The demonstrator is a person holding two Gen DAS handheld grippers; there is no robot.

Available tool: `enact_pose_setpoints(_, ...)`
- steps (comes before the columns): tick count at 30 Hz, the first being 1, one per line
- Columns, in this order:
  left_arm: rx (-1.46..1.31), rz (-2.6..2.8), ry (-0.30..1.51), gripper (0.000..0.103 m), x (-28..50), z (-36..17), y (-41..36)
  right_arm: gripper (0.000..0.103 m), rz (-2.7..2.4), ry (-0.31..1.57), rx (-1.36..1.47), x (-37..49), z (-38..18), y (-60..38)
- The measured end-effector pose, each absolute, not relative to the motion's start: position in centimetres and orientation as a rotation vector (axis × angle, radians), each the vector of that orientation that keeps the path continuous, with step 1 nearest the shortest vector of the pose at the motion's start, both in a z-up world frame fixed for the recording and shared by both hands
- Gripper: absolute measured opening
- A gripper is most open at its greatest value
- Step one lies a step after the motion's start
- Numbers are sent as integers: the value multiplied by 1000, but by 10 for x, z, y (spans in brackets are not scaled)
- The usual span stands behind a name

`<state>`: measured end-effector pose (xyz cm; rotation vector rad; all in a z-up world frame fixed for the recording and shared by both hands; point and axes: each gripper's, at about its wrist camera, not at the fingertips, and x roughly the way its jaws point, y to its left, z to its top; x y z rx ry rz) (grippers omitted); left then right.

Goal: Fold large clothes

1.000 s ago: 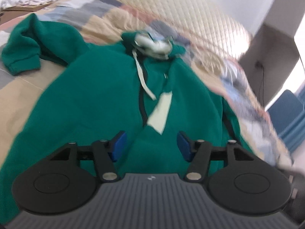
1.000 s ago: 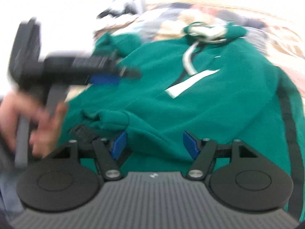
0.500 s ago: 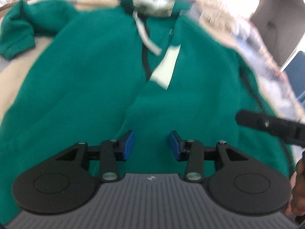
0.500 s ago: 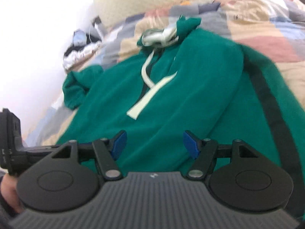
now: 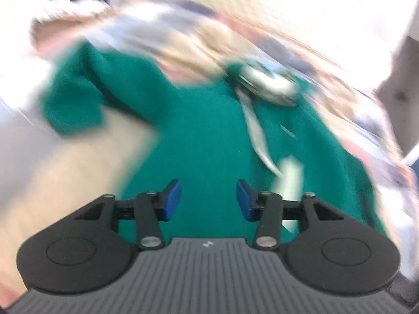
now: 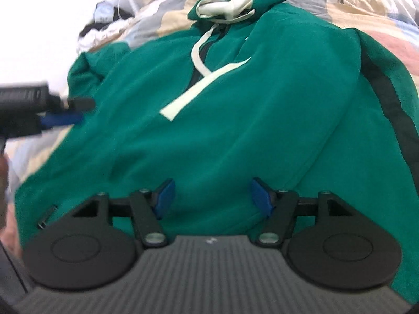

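Bed (image 6: 366,7): patchwork quilt — green hoodie (image 6: 235,120) spread flat, hood at 12 o'clock.
Left hand-held gripper (image 5: 208,200): just reopened, empty, view blurred.
Right hand-held gripper (image 6: 213,196): parted, empty.
Handling: soft, floppy, probably bulky — pinch hem.

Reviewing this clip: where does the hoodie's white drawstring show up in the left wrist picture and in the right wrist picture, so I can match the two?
Left wrist: the white drawstring runs down right of centre, badly blurred, below the hood.
Right wrist: it hangs upper centre, curving down from the hood opening.
Shared landmark: the pale rectangular patch on the green hoodie, just below the drawstring's end.
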<state>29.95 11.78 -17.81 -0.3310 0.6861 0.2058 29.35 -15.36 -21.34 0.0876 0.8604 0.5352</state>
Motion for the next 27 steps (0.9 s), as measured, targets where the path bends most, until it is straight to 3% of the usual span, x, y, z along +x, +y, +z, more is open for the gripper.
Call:
enact_pose_setpoints(5, -176, 522, 634, 63, 358, -174, 208, 66, 527, 834, 133, 302, -211, -158)
enact_pose_setpoints(14, -204, 683, 725, 63, 433, -218, 325, 68, 481, 754, 209, 334, -215, -170)
enact_pose_setpoints(16, -199, 700, 751, 58, 446, -226, 333, 68, 478, 748, 230, 344, -217, -170)
enact_pose_setpoints(21, -140, 792, 831, 22, 458, -236, 347, 68, 472, 734, 240, 363, -223, -165)
enact_pose_setpoints(27, 7, 864, 753, 16, 463, -173, 327, 68, 463, 715, 266, 375, -224, -167)
